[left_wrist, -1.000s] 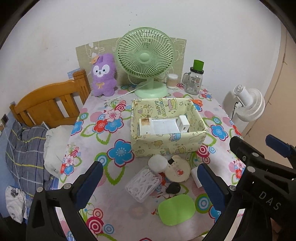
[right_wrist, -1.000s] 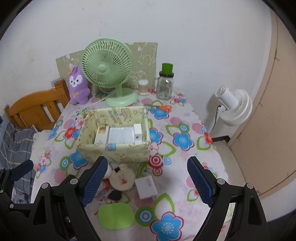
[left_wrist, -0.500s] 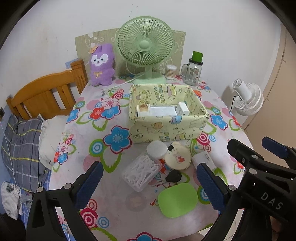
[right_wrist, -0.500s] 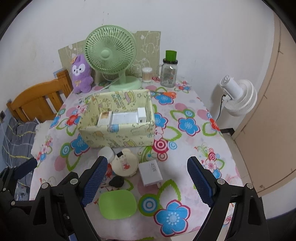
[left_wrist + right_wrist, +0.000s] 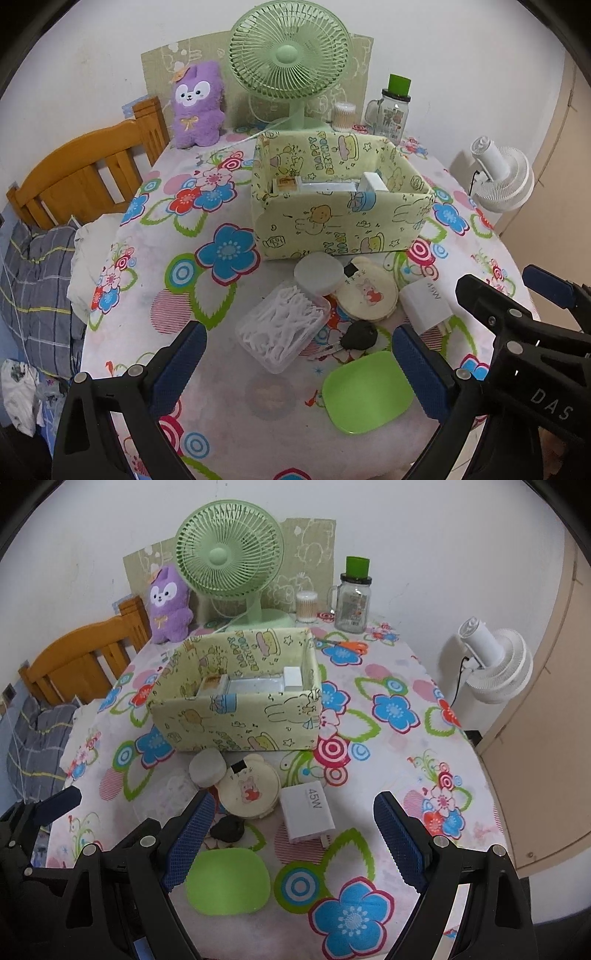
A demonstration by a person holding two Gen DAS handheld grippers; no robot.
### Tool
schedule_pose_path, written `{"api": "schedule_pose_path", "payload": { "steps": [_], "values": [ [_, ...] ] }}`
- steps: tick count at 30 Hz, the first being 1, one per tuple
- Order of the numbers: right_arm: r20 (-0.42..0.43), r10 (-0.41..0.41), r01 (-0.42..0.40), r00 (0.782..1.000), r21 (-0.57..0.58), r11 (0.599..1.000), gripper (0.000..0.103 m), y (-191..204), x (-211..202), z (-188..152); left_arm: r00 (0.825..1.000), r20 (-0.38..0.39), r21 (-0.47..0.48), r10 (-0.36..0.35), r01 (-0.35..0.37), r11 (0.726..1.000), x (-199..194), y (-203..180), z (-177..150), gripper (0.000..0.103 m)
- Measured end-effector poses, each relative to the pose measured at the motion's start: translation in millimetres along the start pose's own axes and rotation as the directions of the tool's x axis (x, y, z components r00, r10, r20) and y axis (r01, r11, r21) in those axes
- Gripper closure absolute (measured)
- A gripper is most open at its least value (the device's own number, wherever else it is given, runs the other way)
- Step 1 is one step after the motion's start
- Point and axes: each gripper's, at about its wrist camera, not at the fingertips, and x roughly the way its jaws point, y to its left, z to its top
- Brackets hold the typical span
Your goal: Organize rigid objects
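A yellow cartoon-print box (image 5: 343, 218) (image 5: 236, 716) stands mid-table with white boxes inside. In front of it lie a clear case of floss picks (image 5: 282, 328), a white round lid (image 5: 318, 275) (image 5: 207, 767), a cream round compact (image 5: 367, 293) (image 5: 249, 792), a white 45W charger (image 5: 424, 301) (image 5: 306, 814), a small black object (image 5: 360, 334) (image 5: 229, 829) and a green flat case (image 5: 367, 393) (image 5: 227, 880). My left gripper (image 5: 295, 373) is open and empty above the floss case. My right gripper (image 5: 291, 842) is open and empty above the charger.
At the table's back stand a green desk fan (image 5: 290, 62), a purple plush (image 5: 197, 107), a cotton-swab jar (image 5: 307, 607) and a glass mug with a green cap (image 5: 352, 598). Orange scissors (image 5: 347, 646) lie behind the box. A wooden chair (image 5: 85, 166) stands left, a white fan (image 5: 495, 661) right.
Both grippers have come lower and nearer to the items in front of the box. The table objects have not moved.
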Motion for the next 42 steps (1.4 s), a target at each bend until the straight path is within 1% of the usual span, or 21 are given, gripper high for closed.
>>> {"api": "schedule_pose_path", "payload": {
  "steps": [7, 12, 17, 19, 25, 30, 35, 42],
  "values": [
    [-0.030, -0.009, 0.009, 0.999, -0.014, 1.000, 0.013, 2, 24, -3, 1.000, -0.023, 0.035, 0.015, -0.014, 0.999, 22, 3, -2, 0.002],
    [-0.046, 0.008, -0.009, 0.999, -0.021, 1.000, 0.014, 7, 40, -6, 0.999, -0.039, 0.056, 0.021, -0.019, 0.998, 39, 8, -2, 0.002],
    [-0.072, 0.009, -0.012, 0.997, -0.038, 0.999, 0.017, 16, 55, -7, 0.997, -0.061, 0.074, 0.036, -0.031, 0.997, 55, 12, -2, 0.002],
    [-0.080, 0.013, -0.016, 0.997, -0.040, 0.999, 0.018, 19, 59, -7, 0.997, -0.074, 0.079, 0.037, -0.031, 0.996, 61, 14, -2, 0.002],
    [-0.099, 0.028, -0.033, 0.995, -0.046, 0.998, 0.021, 29, 68, -6, 0.996, -0.076, 0.102, 0.041, -0.033, 0.994, 72, 19, 0, 0.002],
    [-0.125, 0.039, -0.046, 0.991, -0.048, 0.998, 0.022, 37, 75, -9, 0.995, -0.086, 0.138, 0.042, -0.030, 0.990, 81, 18, -3, 0.002],
    [-0.149, 0.053, -0.060, 0.987, -0.048, 0.997, 0.024, 43, 82, -14, 0.995, -0.097, 0.160, 0.032, -0.016, 0.987, 88, 17, -7, 0.003],
    [-0.175, 0.059, -0.065, 0.983, -0.032, 0.997, 0.026, 47, 91, -20, 0.995, -0.094, 0.206, 0.039, -0.018, 0.978, 97, 14, -13, 0.010]
  ]
}}
